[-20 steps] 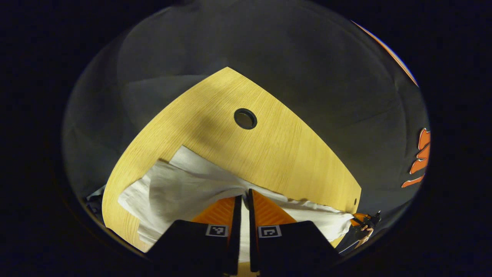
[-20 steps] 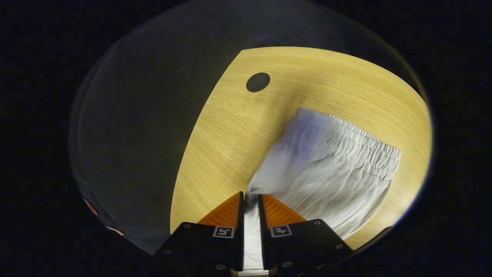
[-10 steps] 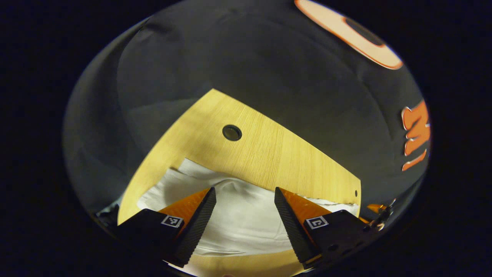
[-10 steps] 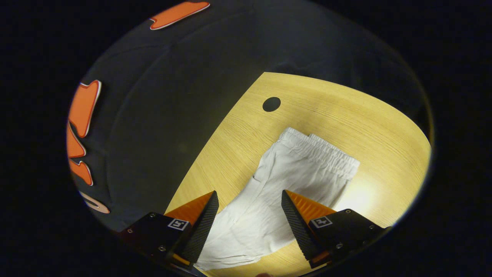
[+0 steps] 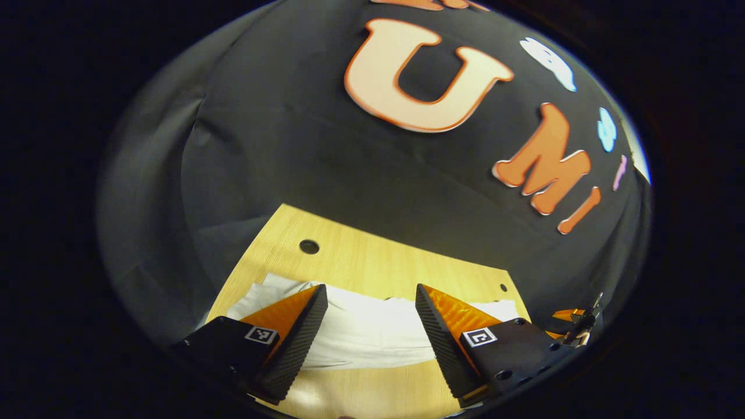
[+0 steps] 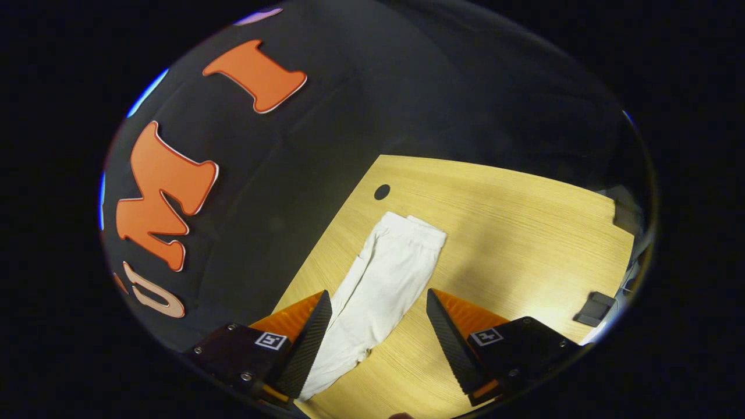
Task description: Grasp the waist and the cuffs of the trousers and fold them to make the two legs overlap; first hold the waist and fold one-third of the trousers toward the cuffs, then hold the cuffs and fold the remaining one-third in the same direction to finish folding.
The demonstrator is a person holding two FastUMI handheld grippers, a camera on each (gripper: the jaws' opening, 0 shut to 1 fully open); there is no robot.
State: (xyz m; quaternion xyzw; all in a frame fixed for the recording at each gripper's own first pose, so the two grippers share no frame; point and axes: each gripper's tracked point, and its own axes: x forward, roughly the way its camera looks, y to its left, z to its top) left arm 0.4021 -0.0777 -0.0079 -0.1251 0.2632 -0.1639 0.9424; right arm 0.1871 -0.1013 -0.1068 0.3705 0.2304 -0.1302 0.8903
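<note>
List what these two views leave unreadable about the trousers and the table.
- Trousers: cuff end, right gripper view, behind a finger of the right hand-held gripper.
- Trousers' ends, left gripper view: behind the left hand-held gripper.
- Dark object on the table: too small, near the edge.

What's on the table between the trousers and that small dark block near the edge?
Nothing: in the right gripper view, bare wooden table runs from the trousers to the dark block.

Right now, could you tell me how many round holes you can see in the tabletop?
2: one hole near the table's far corner beyond the trousers, and a smaller hole near the other far corner. Others may be hidden.
</note>
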